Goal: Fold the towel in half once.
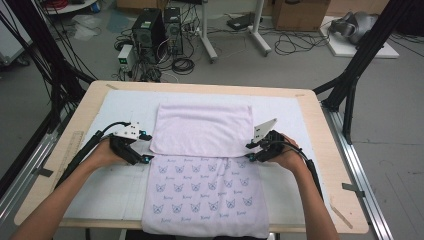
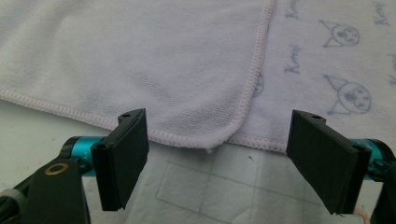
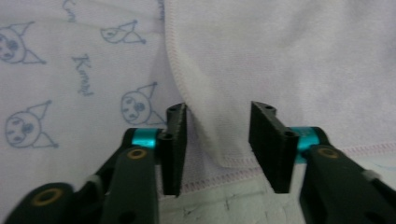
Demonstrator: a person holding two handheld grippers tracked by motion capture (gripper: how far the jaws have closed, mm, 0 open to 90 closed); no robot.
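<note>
A pale pink towel (image 1: pixel 202 127) lies on the table with its far half folded toward me over the lower layer, which is printed with cat faces (image 1: pixel 205 195). My left gripper (image 1: pixel 145 147) sits at the fold's left corner. In the left gripper view this gripper (image 2: pixel 219 121) stands open, its jaws wide apart, and the folded corner (image 2: pixel 224 135) lies just ahead of the gap. My right gripper (image 1: pixel 250 152) is at the fold's right corner. In the right gripper view its jaws (image 3: pixel 218 109) straddle that corner (image 3: pixel 224 154), narrowly apart and with a gap on both sides of the cloth.
The towel rests on a white mat (image 1: pixel 125 105) over a wooden table (image 1: pixel 320 130), and its near end hangs off the front edge. A ruler (image 1: pixel 70 150) lies along the left side. Computer towers (image 1: pixel 150 30) and cables stand on the floor beyond.
</note>
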